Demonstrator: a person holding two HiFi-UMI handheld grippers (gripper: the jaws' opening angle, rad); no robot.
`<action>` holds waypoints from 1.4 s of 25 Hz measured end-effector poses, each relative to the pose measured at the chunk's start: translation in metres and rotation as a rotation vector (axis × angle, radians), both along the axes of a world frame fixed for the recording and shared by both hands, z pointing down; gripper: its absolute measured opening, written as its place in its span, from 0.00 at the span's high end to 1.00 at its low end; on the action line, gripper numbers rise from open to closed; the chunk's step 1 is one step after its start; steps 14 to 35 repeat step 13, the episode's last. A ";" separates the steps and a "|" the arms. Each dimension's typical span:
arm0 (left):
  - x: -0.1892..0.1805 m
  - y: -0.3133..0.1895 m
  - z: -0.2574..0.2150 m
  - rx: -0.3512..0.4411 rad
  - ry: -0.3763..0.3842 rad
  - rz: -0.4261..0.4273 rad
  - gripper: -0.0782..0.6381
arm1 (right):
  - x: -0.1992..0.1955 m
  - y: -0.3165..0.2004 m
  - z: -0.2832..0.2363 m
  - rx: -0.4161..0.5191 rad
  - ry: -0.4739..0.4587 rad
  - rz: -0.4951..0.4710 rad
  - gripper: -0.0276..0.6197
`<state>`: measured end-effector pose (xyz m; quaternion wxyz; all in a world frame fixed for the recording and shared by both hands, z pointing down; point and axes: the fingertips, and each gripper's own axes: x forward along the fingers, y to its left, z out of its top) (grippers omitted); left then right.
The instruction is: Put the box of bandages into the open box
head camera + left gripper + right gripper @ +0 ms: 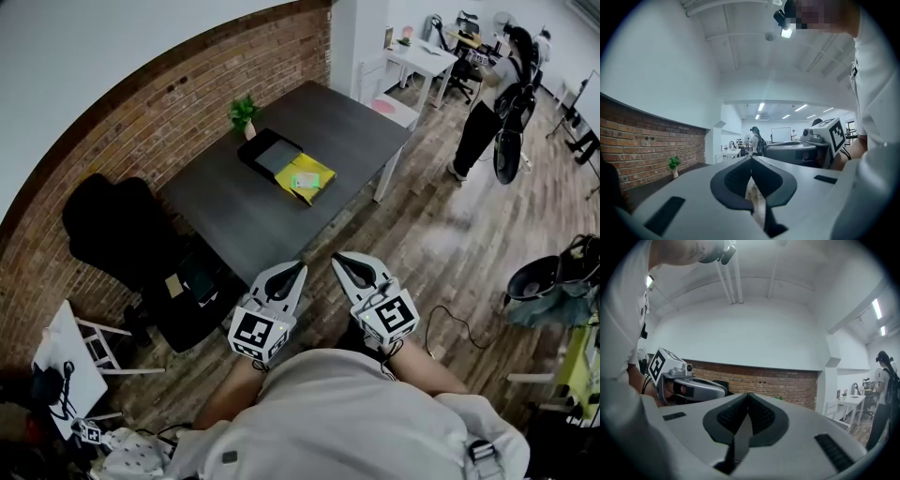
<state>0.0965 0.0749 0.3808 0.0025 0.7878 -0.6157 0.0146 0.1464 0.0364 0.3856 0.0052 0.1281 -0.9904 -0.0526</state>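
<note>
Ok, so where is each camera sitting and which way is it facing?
Head view: on the person's head, steeply down at the dark table and box of bandages; shows left gripper, right gripper, shoulders.
Left gripper view: on that gripper, level, along the brick wall; shows shut jaws, torso.
Right gripper view: on that gripper, level, toward the brick wall; shows shut jaws, shirt.
Shared: each gripper view shows the other gripper.

The desk (234,211) has a smooth, dark, matt top. Behind it the brick wall (169,103) is rough and red, and the floor (422,234) is worn wooden planking. The yellow box of bandages (306,176) looks like smooth card, and the open box (270,154) is matt black. The left tool (302,266) and right tool (337,256) are matt grey plastic with black ribbed pads (761,416).
</note>
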 end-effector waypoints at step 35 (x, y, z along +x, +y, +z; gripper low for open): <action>-0.007 0.009 -0.005 0.022 0.010 0.019 0.87 | -0.002 0.008 -0.009 -0.018 -0.022 0.028 0.92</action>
